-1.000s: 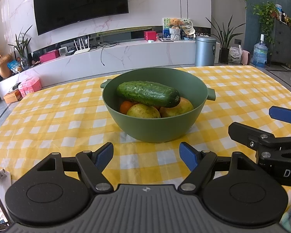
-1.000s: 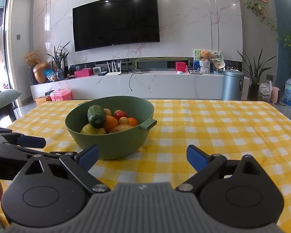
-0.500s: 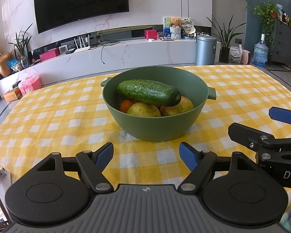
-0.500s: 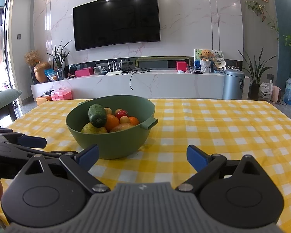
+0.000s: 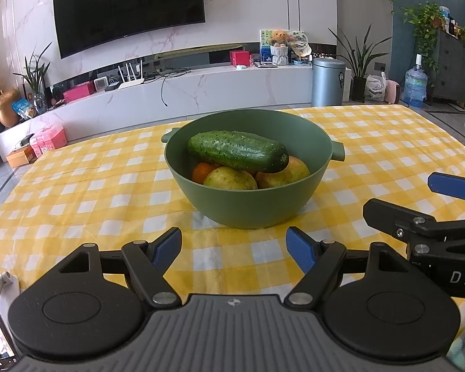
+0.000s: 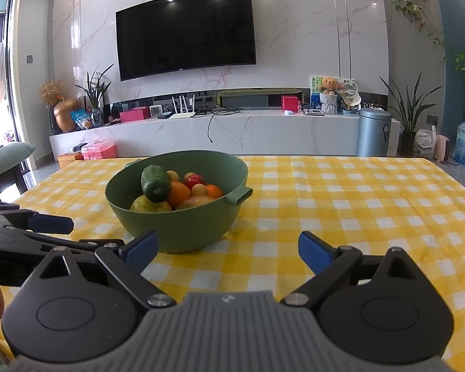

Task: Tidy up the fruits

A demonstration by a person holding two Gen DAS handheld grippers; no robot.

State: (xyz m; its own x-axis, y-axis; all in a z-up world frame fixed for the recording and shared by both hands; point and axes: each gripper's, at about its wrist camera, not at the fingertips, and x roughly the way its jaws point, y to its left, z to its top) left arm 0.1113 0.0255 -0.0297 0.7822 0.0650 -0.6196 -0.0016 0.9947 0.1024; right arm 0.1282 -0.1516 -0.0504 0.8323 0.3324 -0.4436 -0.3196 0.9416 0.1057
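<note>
A: Where are the fruits?

B: All in the green bowl [image 5: 248, 204] on the bench [image 5: 77, 192]; a cucumber [image 5: 237, 151] lies on top, over the oranges [image 6: 179, 192]. This fits both a filled bowl and one still to be emptied.

A: And the jaws?

B: The left gripper [image 5: 234, 246] and the right gripper [image 6: 228, 246] both stand wide open and hold nothing. Any reach must clear the rim and the cucumber.

A: Obstacles?

B: Only the two grippers, near each other.

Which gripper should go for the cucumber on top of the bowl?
Left, probably. The left gripper is open and faces the bowl head-on, with the cucumber lying broadside across its fingers. The right gripper, also open, sits off to the side and sees the cucumber end-on.
</note>
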